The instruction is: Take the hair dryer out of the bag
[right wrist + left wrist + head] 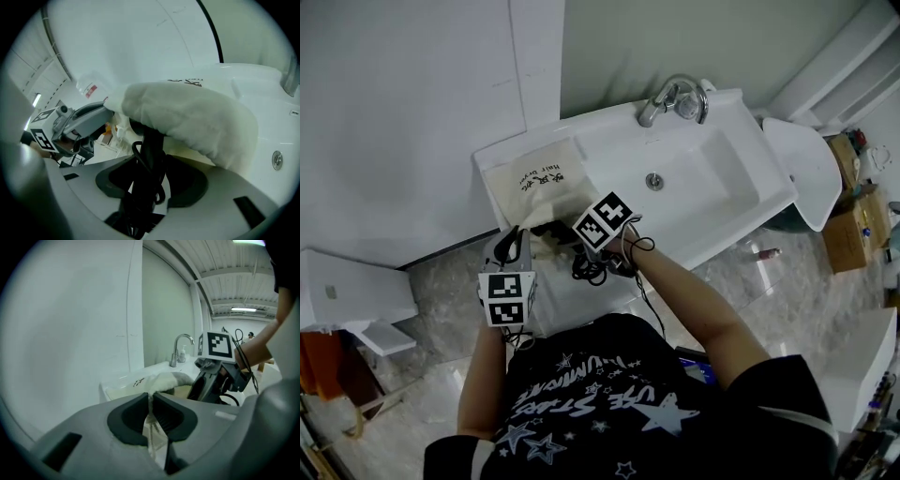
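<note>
A cream cloth bag (534,180) with dark print lies on the white counter (572,291) left of the sink. My left gripper (517,240) is shut on the edge of the bag's mouth, and a fold of cloth (153,423) shows pinched between its pads. My right gripper (569,234) is at the bag's mouth, shut on the black handle of the hair dryer (149,149) together with loops of its cord (592,269). The bag (187,117) still drapes over the dryer's head, which is hidden. In the left gripper view the right gripper (216,376) stands close on the right.
A chrome faucet (673,96) and the sink basin (712,192) lie right of the bag. A white wall rises just behind and left of the counter. A white oval lid (806,167) and cardboard boxes (855,220) sit at the right, and a white fixture (347,291) at the left.
</note>
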